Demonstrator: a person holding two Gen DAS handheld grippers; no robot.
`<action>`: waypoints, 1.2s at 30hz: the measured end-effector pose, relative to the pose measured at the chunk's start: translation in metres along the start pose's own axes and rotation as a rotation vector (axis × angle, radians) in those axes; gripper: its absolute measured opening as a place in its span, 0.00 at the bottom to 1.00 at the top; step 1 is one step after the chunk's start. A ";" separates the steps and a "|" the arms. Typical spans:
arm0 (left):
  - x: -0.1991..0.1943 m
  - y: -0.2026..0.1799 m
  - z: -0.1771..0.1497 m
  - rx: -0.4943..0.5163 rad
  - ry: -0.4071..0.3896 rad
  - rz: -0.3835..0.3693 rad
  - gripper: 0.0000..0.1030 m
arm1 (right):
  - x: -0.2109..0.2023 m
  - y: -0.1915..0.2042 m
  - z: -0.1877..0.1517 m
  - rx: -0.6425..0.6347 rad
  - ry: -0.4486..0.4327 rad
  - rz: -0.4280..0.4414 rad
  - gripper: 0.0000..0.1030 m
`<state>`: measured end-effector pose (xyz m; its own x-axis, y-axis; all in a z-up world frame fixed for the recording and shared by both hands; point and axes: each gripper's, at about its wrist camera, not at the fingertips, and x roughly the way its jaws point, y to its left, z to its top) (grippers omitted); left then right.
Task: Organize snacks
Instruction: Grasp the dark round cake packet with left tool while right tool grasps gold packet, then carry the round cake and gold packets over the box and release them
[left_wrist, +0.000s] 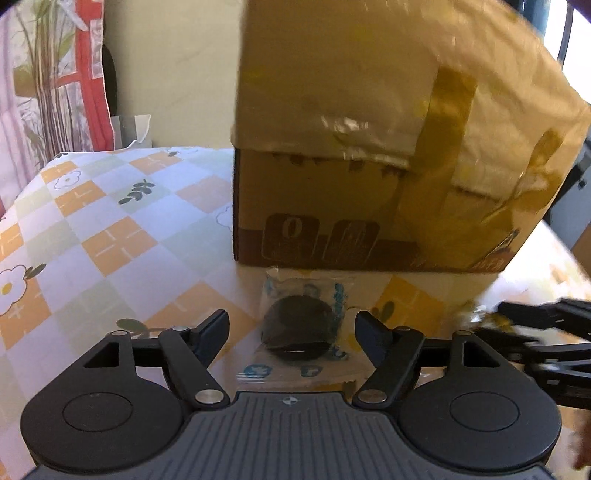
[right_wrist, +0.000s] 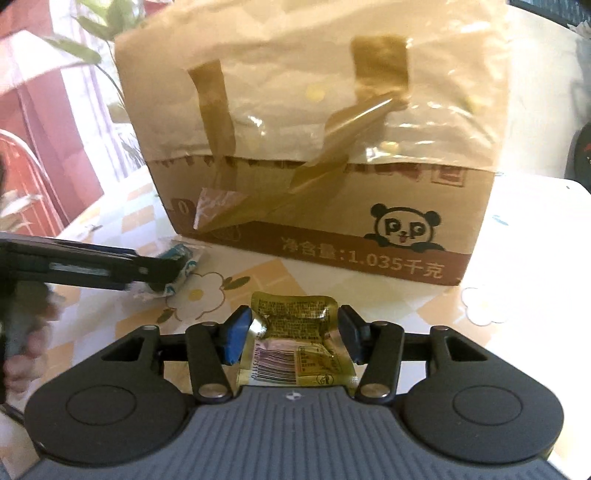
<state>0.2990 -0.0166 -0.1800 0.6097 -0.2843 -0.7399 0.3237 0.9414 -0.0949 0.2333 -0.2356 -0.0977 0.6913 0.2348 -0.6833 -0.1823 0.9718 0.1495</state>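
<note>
The right gripper (right_wrist: 294, 332) clenches a gold snack packet (right_wrist: 291, 338) crumpled between its pads, while the left gripper (left_wrist: 291, 334) stands released around a clear-wrapped dark cookie (left_wrist: 299, 328) lying between its jaws before the cardboard box (left_wrist: 369, 206); the slick wrapper may slide out if squeezed off-centre.

This looks like a room in a home: the table (left_wrist: 110, 229) wears a homely oilcloth checked in orange, pale green and white with printed daisies and leaf sprigs. A reused cardboard box (right_wrist: 314, 221), patched with brown tape and printed with a cartoon panda, stands on it, with small wrapped snacks (left_wrist: 299, 325) lying in front. Behind hang a flowery curtain (left_wrist: 55, 74) in red and pink and a plain cream wall (left_wrist: 166, 74), and green plant leaves (right_wrist: 92, 44) lean in from the side
</note>
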 end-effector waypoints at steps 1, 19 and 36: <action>0.003 -0.001 -0.001 0.000 0.014 0.006 0.75 | -0.004 -0.001 -0.001 -0.002 -0.008 0.004 0.52; -0.086 0.000 -0.009 -0.040 -0.089 0.022 0.46 | -0.067 0.001 0.006 -0.054 -0.221 0.130 0.52; -0.140 -0.049 0.131 0.069 -0.429 -0.042 0.47 | -0.088 -0.018 0.144 -0.141 -0.517 0.098 0.53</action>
<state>0.2929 -0.0463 0.0153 0.8358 -0.3855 -0.3909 0.3934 0.9172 -0.0632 0.2762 -0.2711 0.0629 0.9134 0.3390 -0.2254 -0.3311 0.9408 0.0731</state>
